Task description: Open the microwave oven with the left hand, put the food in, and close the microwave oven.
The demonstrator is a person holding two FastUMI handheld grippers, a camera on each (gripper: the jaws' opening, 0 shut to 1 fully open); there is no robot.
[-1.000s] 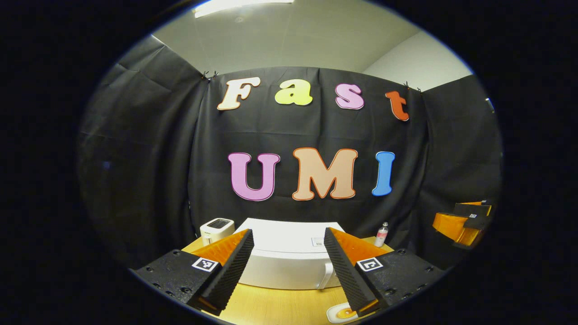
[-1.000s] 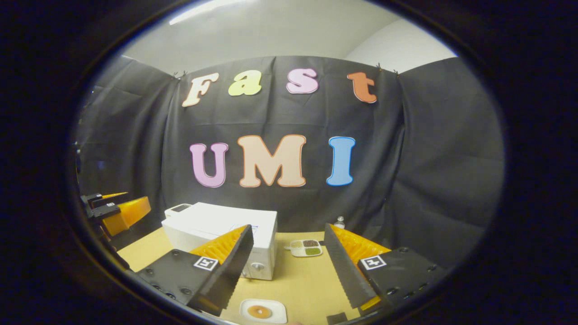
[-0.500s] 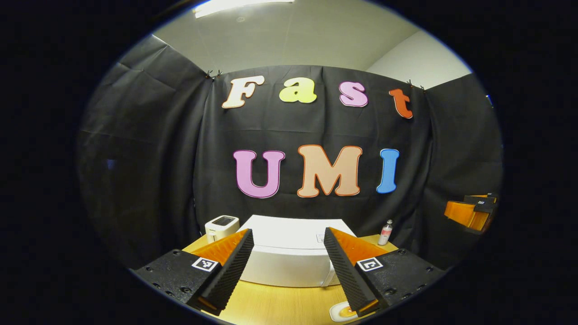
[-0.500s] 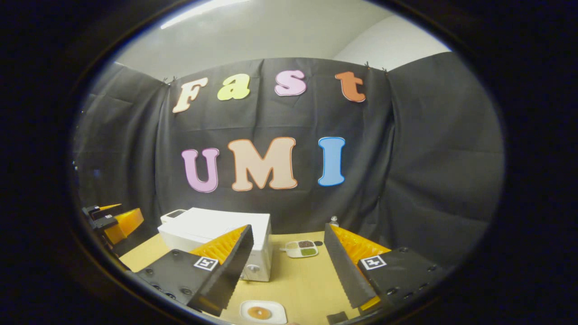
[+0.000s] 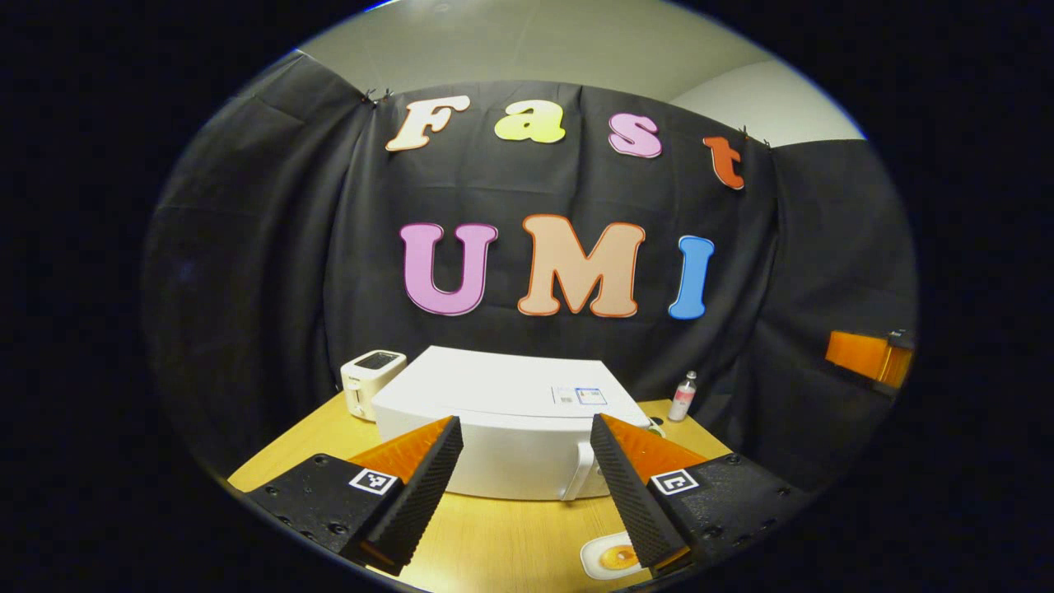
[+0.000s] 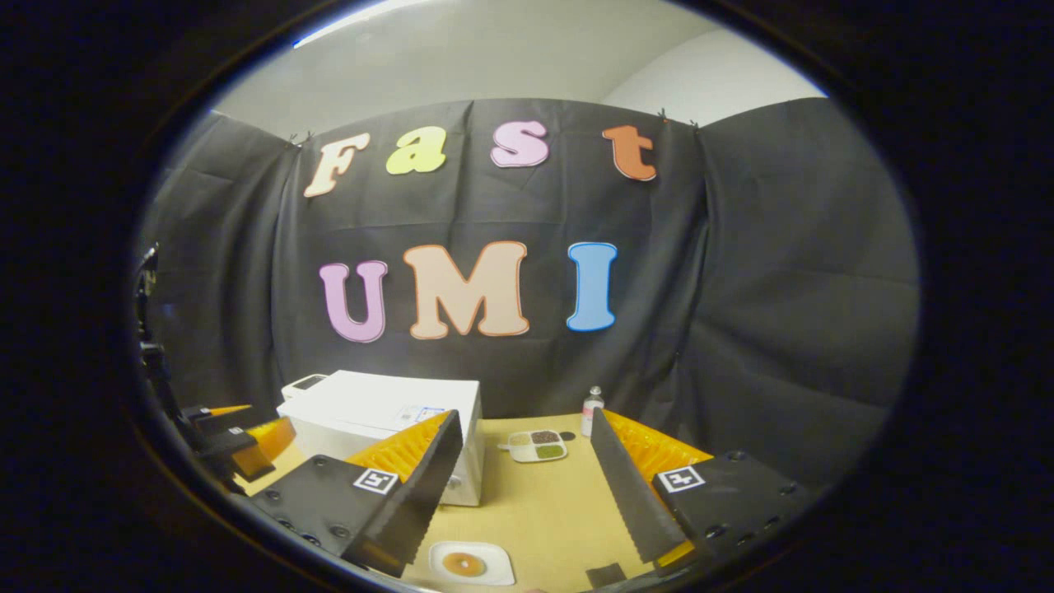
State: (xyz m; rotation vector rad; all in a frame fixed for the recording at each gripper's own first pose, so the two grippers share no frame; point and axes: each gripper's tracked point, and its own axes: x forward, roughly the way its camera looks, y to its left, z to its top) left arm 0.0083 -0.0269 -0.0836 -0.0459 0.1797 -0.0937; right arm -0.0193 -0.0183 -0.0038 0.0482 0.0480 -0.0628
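Note:
A white microwave oven stands shut on the wooden table, its door handle at the right of the front. My left gripper hangs open in front of it, apart from it. A white plate with round orange-brown food lies near the table's front, right of the left gripper. In the right gripper view the microwave is at the left and the food plate lies just ahead. My right gripper is open and holds nothing. The left gripper shows at the far left.
A white toaster stands behind the microwave at the left. A small bottle stands at the back right by the black cloth. A divided dish with dark and green fillings lies right of the microwave. The right gripper hovers at the far right.
The left gripper's view has tipped downward, showing more of the microwave's top and the table. The left gripper has sunk lower in the right gripper view. Both grippers stay open.

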